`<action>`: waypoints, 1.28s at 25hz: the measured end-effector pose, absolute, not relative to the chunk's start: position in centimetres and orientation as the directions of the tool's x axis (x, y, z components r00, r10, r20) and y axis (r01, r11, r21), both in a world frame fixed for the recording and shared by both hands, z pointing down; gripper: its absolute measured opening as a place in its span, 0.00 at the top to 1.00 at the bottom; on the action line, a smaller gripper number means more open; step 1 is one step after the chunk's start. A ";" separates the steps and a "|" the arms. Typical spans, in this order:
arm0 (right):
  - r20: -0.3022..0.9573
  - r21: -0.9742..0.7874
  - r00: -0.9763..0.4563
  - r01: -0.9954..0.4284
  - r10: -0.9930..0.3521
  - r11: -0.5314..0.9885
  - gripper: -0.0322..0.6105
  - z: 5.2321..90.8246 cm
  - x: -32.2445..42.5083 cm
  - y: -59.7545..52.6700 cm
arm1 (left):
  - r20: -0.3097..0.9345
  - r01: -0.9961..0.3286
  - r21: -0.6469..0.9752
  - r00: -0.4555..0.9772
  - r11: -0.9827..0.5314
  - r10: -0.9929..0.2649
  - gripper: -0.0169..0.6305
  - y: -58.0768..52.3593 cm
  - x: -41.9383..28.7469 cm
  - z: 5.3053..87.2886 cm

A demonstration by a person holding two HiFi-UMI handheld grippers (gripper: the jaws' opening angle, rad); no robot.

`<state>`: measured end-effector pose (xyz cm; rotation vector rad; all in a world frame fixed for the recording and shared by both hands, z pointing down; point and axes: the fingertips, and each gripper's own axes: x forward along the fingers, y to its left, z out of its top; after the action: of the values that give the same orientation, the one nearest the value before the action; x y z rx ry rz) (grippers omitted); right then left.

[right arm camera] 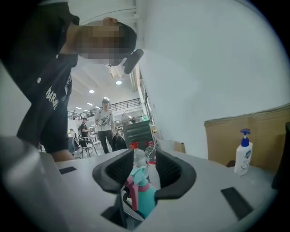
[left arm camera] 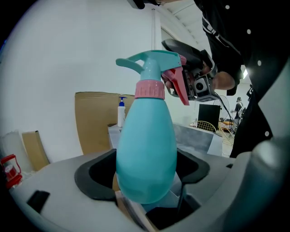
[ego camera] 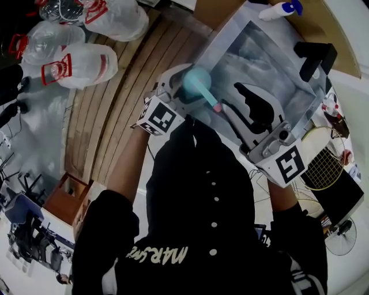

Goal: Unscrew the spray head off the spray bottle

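A teal spray bottle (ego camera: 198,80) with a pink collar (left arm camera: 149,89) and pink trigger (left arm camera: 180,86) stands upright between the jaws of my left gripper (ego camera: 187,95), which is shut on its round body (left arm camera: 146,149). Its teal spray head (left arm camera: 154,63) sits on the neck. My right gripper (ego camera: 245,106) hangs to the right of the bottle over the grey table, jaws apart and gripping nothing. In the right gripper view the spray head (right arm camera: 141,192) shows low in the gap of the right gripper (right arm camera: 144,174), touching neither pad.
A grey table top (ego camera: 259,52) lies under both grippers. A white pump bottle (ego camera: 277,10) and a cardboard sheet (left arm camera: 97,118) stand at its far side. Clear water jugs with red handles (ego camera: 81,63) lie on the floor left. A racket (ego camera: 323,167) lies right.
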<state>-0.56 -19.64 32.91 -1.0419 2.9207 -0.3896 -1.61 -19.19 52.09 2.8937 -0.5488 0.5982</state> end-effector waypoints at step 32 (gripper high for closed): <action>0.345 -0.013 -0.890 -0.321 -0.297 0.947 0.71 42.2 -6.2 -19.0 | 0.417 -0.334 0.043 0.862 -0.941 -0.287 0.35 -18.8 -1.6 52.1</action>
<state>-6.21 -19.01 42.22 -0.5626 3.4389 -0.1230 -1.56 -18.84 52.14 2.9208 -0.4892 0.6282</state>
